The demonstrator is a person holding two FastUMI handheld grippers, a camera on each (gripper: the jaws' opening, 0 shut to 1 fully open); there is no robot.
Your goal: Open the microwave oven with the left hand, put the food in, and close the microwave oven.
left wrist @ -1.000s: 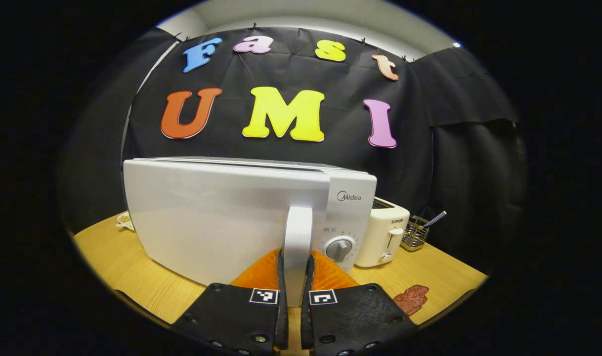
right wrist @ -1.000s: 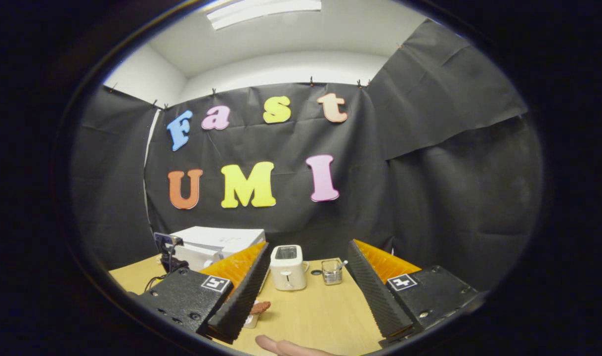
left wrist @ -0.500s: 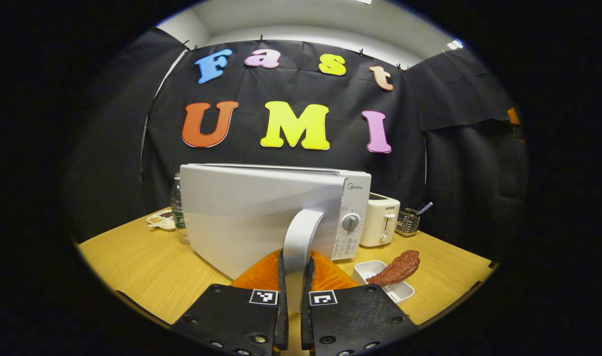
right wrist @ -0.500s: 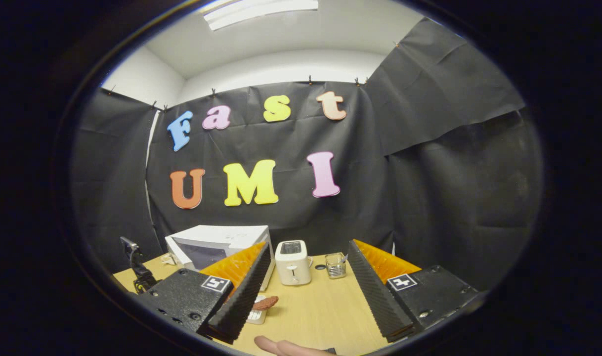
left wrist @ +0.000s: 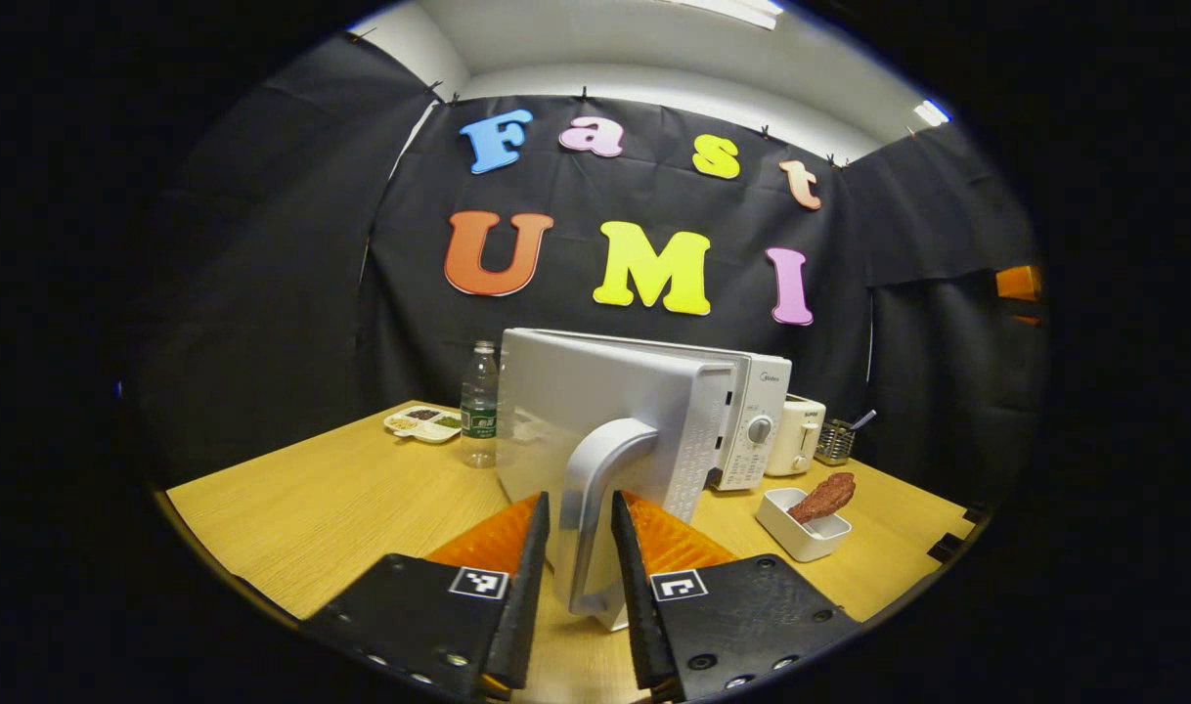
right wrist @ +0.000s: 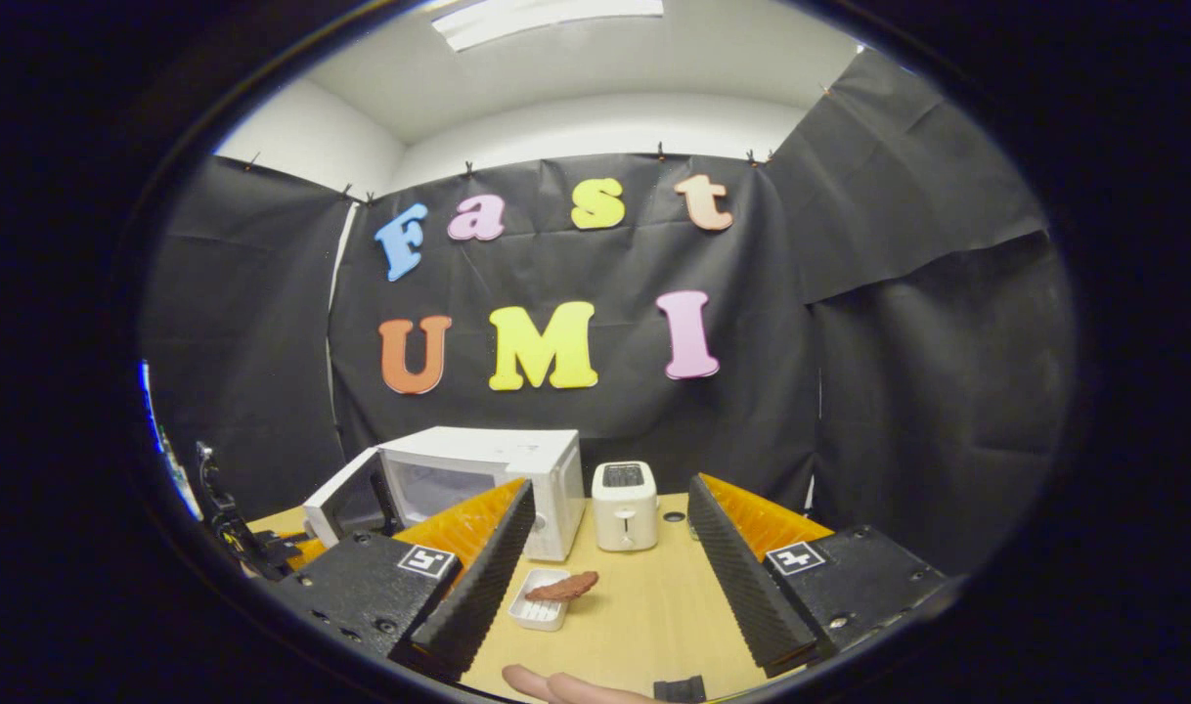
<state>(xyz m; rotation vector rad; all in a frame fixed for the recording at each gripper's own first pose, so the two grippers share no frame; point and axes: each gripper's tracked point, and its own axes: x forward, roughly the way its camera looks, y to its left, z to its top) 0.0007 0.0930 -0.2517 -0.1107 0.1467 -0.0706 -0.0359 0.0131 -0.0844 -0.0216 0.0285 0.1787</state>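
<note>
Both tongs show at the bottom of their own views; in the left gripper view the left gripper (left wrist: 578, 577) has its two ribbed, wedge-shaped fingers (left wrist: 528, 577) narrowly apart on either side of the microwave door handle (left wrist: 595, 508), a smooth, pale, curved bar at lower centre, and whether either finger actually presses on it I cannot tell; the handle belongs to the microwave door (left wrist: 605, 420), a flat, matt white panel swung out toward the camera at centre frame, with the microwave (left wrist: 757, 420) body and its round dial just right of it; right of centre, low, a small white rectangular dish (left wrist: 801, 528) carries the food (left wrist: 823, 497), a lumpy reddish-brown piece resting across its rim; behind, a boxy cream toaster (left wrist: 796, 435) stands beside a wire rack (left wrist: 835, 442); left of the door stand a clear plastic bottle (left wrist: 479, 401) and a shallow divided snack plate (left wrist: 421, 422), all on the wood-grain table (left wrist: 341, 499); in the right gripper view the right gripper (right wrist: 605, 577) is spread wide and empty, its fingers (right wrist: 488, 577) ridged like saw teeth; between them lie the dish and the food, the toaster beyond; the microwave sits left of centre with its door hanging open to the left, the dark cavity exposed; a fingertip (right wrist: 556, 686) shows at the bottom edge.
</note>
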